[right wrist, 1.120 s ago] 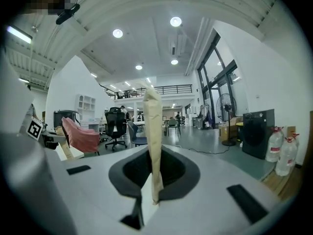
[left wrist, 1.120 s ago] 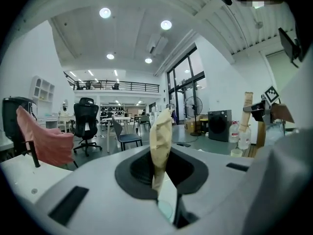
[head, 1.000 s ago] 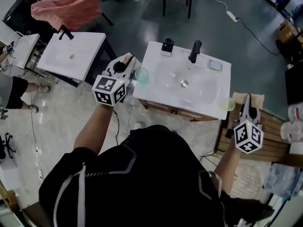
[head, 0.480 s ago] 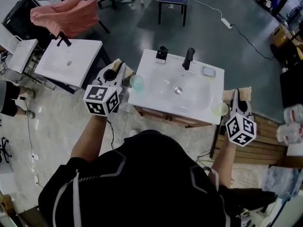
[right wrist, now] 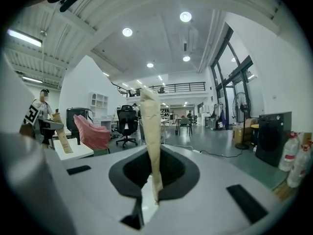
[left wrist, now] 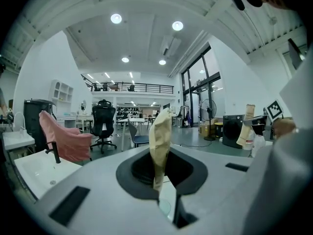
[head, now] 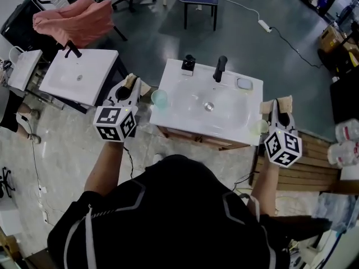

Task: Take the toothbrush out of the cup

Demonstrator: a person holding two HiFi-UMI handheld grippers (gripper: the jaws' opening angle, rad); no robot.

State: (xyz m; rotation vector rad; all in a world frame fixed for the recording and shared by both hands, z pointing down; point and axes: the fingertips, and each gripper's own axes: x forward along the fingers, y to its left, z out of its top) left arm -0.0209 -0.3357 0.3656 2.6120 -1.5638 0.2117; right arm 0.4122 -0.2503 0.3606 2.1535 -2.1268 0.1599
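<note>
the white sink (head: 178, 112) fills the middle of the head view. the person stands at its front edge with a gripper held out past each front corner. the left gripper (head: 135, 83) is clenched on nothing: its taped jaws have just been closing, with only air between them. the right gripper (head: 276, 103) is likewise pressed together and empty.

a teal cup (head: 160, 98) stands at the sink's left front corner, near the left gripper. a pale green cup (head: 261, 126) stands at the right front corner, near the right one.

the toothbrush i cannot find. both cups are small from above, and no handle shows over either rim or on the basin.

so i judge the scene fits two stages: grippers drawing near a cup whose brush is hidden from this angle, or a cup the brush has already left. either way, what follows hangs on seeing where the brush is.
</note>
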